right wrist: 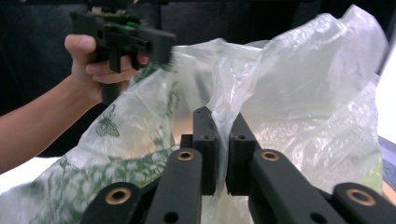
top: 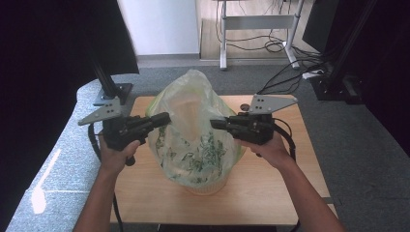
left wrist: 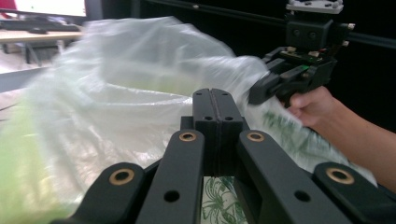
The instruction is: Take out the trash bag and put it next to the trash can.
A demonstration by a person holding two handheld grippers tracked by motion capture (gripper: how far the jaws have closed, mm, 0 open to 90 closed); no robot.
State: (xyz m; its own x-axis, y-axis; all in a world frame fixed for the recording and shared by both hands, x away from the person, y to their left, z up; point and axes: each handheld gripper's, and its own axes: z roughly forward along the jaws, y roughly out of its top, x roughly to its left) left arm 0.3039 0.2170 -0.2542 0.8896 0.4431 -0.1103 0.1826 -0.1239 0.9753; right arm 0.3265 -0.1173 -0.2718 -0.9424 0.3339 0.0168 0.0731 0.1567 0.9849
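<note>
I hold a pair of tongs in each hand, one on either side of a thin plastic bag (top: 196, 140) printed with green leaves and butterflies, which stands puffed up over a pale round tub (top: 205, 186) near the middle of the wooden worktop (top: 270, 193), a little toward its front edge. My left tongs (top: 167, 117) point in at the bag's left side, up near its top; in the left gripper view (left wrist: 215, 100) their jaws are pressed flat together, with the film bunched just around the tips, though I cannot tell whether any of it is pinched between them. My right tongs (top: 213, 123) point in from the opposite side. In the right gripper view (right wrist: 219, 122) their jaws stand a narrow gap apart, and a fold of the bag's film runs down through that gap without being squeezed. Both tongs are held level above the worktop, their tips on opposite sides of the bag's upper part, which rises to a loose peak between them.
</note>
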